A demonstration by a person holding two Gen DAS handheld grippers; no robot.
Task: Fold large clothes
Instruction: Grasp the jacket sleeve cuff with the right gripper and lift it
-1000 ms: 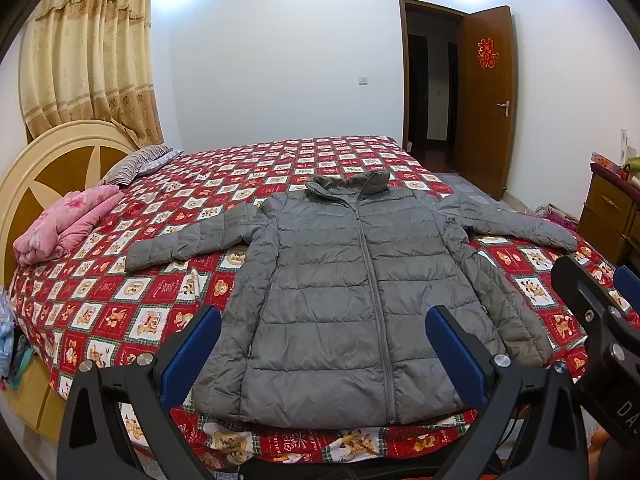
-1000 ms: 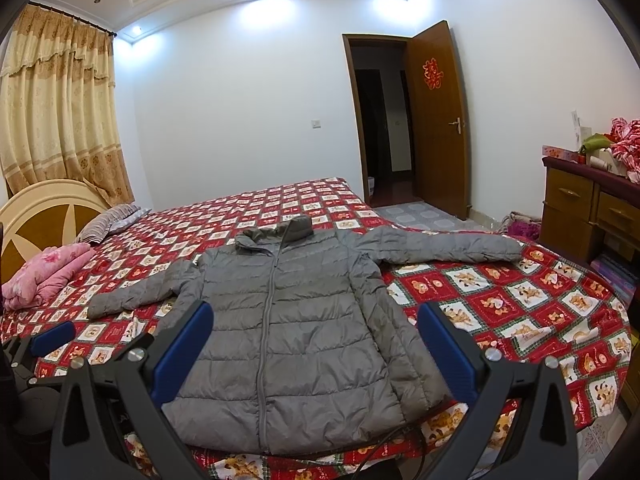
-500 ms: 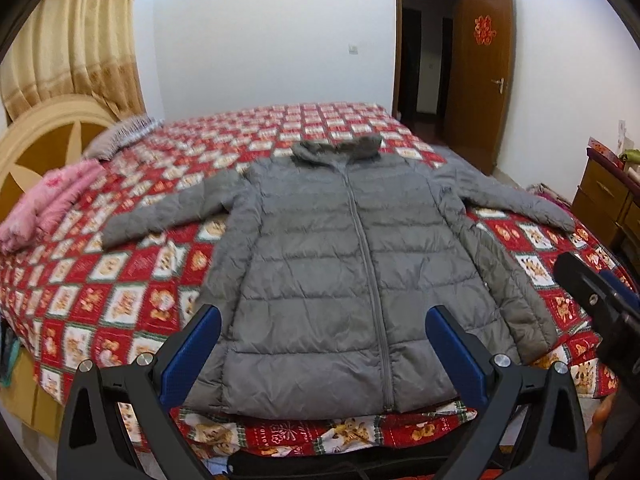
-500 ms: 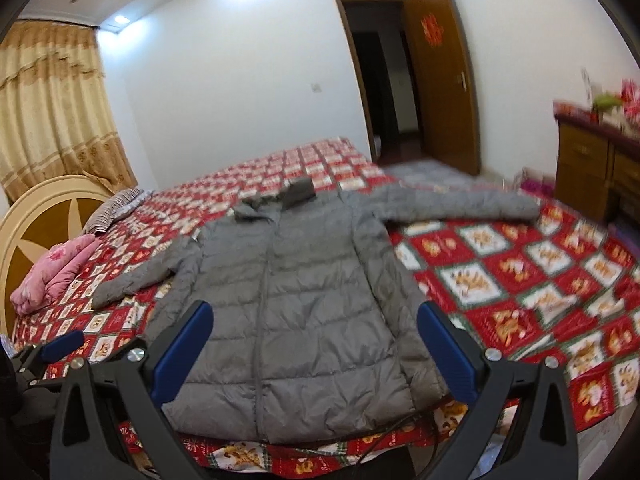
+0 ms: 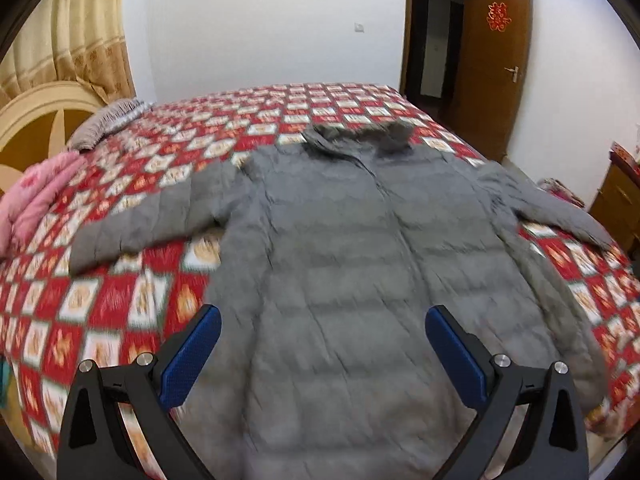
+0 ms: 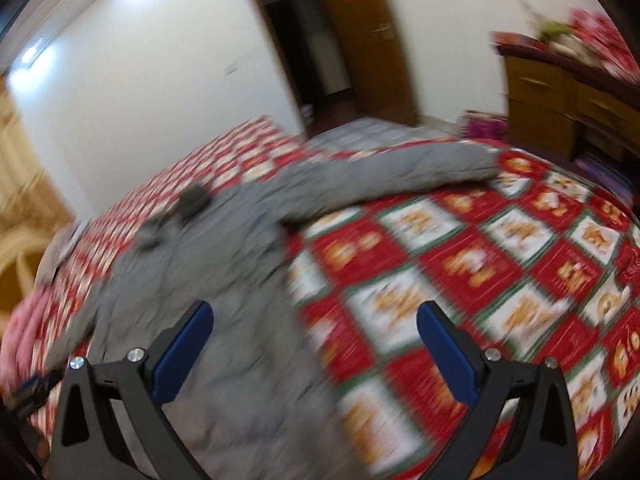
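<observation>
Both my left gripper point(image 5: 323, 326) and right gripper point(image 6: 315, 322) are spread wide, holding nothing, above the gray jacket point(image 5: 352, 260) lying flat on the bed point(image 5: 104, 292).

Both the left gripper point(image 5: 323, 322) and the right gripper point(image 6: 315, 318) have black angular arms, silver round screws and blue textured finger pads point(image 5: 188, 358).

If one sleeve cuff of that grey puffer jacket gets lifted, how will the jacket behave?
Likely floppy: the grey puffer jacket lies limp and flat on the patterned bedspread, so its right sleeve should drape and trail. Its quilted padding suggests it is light for its bulk. The smooth-looking shell may slip between open pads.
</observation>
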